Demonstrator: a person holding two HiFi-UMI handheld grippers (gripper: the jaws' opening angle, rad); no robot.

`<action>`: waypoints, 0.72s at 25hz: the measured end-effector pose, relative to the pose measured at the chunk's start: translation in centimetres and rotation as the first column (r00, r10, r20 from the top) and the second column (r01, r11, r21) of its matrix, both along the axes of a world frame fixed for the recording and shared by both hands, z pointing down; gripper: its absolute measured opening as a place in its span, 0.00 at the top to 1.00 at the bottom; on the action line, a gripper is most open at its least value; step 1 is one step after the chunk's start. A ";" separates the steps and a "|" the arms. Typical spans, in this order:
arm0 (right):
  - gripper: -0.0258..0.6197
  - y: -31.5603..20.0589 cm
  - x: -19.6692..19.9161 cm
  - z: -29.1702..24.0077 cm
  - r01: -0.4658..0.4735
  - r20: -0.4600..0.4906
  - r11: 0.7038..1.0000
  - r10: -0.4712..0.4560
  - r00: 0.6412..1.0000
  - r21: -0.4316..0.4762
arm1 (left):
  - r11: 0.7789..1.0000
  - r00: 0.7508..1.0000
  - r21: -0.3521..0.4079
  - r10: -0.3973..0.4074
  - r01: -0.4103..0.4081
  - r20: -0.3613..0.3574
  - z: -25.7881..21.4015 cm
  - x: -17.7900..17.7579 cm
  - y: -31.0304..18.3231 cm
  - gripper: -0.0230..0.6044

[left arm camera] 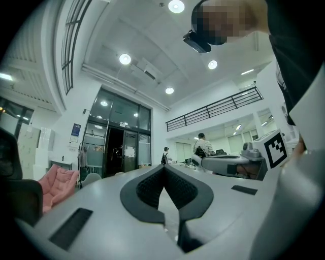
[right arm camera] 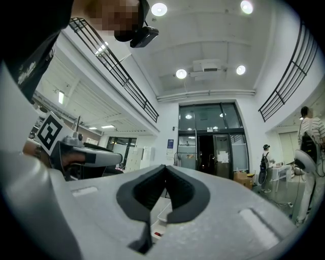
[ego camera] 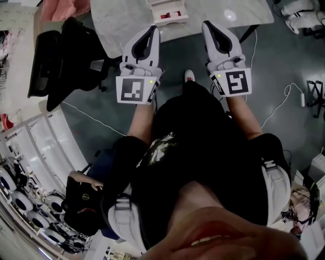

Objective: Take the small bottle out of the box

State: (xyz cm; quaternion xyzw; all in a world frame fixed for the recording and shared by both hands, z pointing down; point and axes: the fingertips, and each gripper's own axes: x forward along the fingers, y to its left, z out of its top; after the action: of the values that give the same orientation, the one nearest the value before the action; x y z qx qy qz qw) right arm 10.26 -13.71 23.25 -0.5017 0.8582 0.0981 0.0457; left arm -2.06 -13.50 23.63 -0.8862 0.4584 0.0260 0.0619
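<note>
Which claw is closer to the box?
The left claw: its tip sits just below the white box, at its near corner, while the right claw stands off to the side.

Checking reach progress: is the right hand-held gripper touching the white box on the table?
Apart. The head view shows bare tabletop between the right hand-held gripper and the white box.

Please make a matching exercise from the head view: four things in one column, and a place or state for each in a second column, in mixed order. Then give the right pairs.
Things:
1. white box
2. black chair
3. left gripper
4. pink fabric

Place or state:
A. jaws together, nothing between them
B. on the floor, left of the table
C. on the table, ahead of both grippers
D. top left corner, beyond the chair

Pairs: 1-C, 2-B, 3-A, 4-D
</note>
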 end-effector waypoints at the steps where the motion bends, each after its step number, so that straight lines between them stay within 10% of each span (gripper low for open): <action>1: 0.97 -0.5 0.2 0.0 0.000 -0.001 1.000 0.000 1.000 0.000 | 1.000 1.000 -0.007 -0.002 0.002 0.000 0.0 0.2 -0.5 0.95; 18: 0.96 -11.7 0.0 1.1 0.194 -0.095 0.981 -0.194 0.976 -0.006 | 0.991 0.991 -0.001 -0.131 0.131 -0.005 0.7 1.5 -10.4 0.95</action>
State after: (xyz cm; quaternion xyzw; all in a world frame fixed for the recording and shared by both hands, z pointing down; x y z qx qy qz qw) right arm 10.22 -25.40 24.32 -0.4104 0.9041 0.1184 0.0151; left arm -0.57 -23.90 24.38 -0.8542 0.5157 0.0241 0.0618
